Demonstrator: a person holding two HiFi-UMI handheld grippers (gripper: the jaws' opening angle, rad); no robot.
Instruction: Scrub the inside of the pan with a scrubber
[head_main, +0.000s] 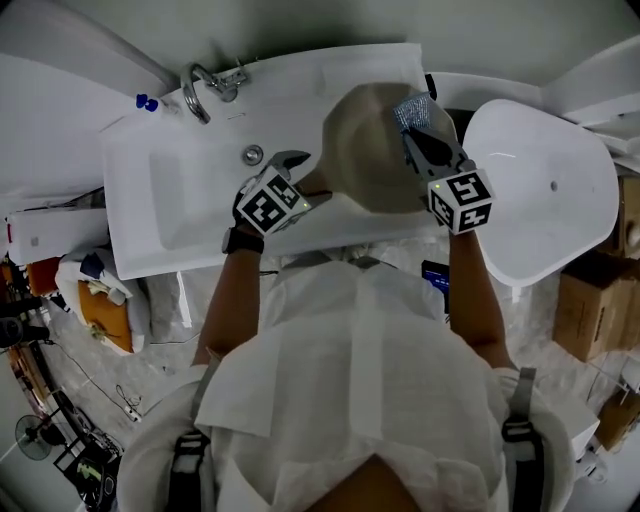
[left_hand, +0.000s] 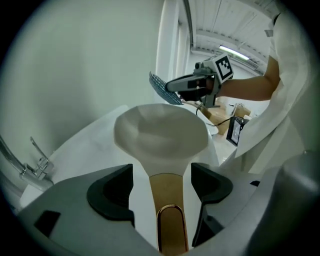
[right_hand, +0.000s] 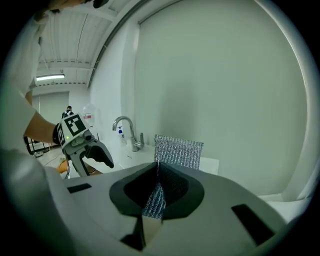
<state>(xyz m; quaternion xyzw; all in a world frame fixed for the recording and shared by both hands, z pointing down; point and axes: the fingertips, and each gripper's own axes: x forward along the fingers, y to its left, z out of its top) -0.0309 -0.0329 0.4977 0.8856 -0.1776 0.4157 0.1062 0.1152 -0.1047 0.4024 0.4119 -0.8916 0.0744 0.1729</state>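
A beige pan (head_main: 370, 150) rests on the white counter to the right of the sink basin (head_main: 180, 200). Its brown handle (left_hand: 169, 200) runs back between the jaws of my left gripper (head_main: 303, 178), which stand wide apart on either side of it without touching: open. In the left gripper view the pan bowl (left_hand: 160, 132) lies straight ahead of the left gripper (left_hand: 162, 192). My right gripper (head_main: 418, 135) hovers over the pan's far right rim, shut on a silver mesh scrubber (head_main: 412, 108). The scrubber (right_hand: 177, 151) sticks up out of the right gripper (right_hand: 157, 192).
A chrome faucet (head_main: 205, 90) and a blue-capped bottle (head_main: 147, 102) stand at the back of the sink. A large white oval tub (head_main: 540, 190) sits to the right. A wall rises close behind the counter. Cardboard boxes (head_main: 590, 300) and clutter lie on the floor.
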